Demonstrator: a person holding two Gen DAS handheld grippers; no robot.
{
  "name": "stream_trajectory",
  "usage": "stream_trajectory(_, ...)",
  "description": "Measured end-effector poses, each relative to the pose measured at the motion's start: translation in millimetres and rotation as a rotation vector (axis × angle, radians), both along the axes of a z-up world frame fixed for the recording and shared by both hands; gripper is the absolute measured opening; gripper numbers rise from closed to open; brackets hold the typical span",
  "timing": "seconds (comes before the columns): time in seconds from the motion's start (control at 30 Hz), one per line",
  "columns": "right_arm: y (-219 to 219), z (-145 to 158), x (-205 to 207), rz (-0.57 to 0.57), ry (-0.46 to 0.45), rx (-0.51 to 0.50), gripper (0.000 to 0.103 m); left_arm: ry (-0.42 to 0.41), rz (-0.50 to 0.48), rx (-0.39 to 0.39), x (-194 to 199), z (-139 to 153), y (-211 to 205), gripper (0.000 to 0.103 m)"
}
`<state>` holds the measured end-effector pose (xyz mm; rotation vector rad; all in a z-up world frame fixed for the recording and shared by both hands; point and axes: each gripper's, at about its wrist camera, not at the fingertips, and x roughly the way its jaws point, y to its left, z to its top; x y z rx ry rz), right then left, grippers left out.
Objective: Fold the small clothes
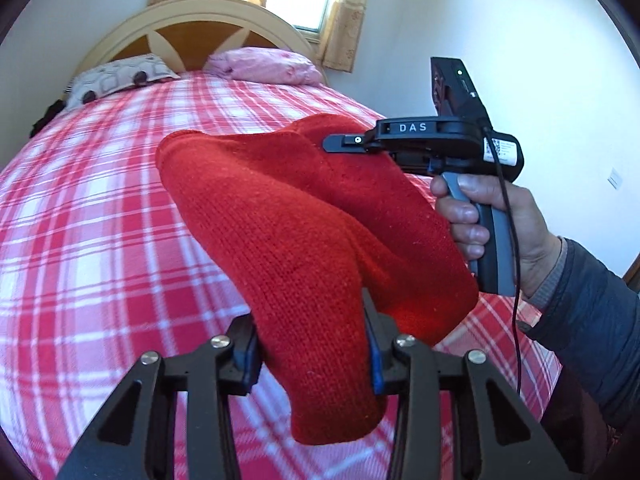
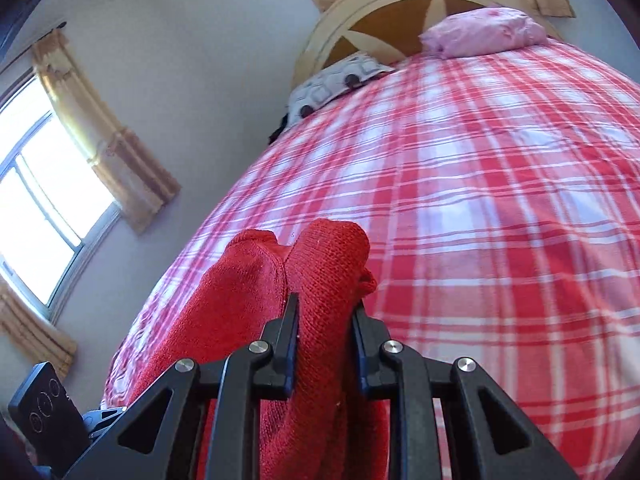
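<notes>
A red knitted garment (image 1: 296, 232) hangs in the air above the bed, held between both grippers. My left gripper (image 1: 312, 344) is shut on its near end, the knit bunched between the blue-padded fingers. My right gripper (image 1: 344, 142), held in a hand at the right of the left wrist view, grips the far end. In the right wrist view the right gripper (image 2: 326, 320) is shut on a fold of the same red knit (image 2: 320, 272), which droops to the left below it.
A bed with a red and white plaid sheet (image 1: 100, 208) fills the space below. A patterned pillow (image 1: 116, 76) and a pink pillow (image 1: 268, 64) lie by the arched headboard (image 1: 192, 20). Curtained windows (image 2: 44, 200) stand behind and to the left.
</notes>
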<state>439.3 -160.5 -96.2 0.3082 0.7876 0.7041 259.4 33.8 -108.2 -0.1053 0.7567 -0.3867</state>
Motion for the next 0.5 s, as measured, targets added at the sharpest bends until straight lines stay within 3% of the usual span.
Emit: stream_trajectory(0.5,82.0,3.8,-34.2,0.132,-0.004,0.047,0.022,-0.001,0.152,-0.008,-53.0,6.8,42.6,0.041)
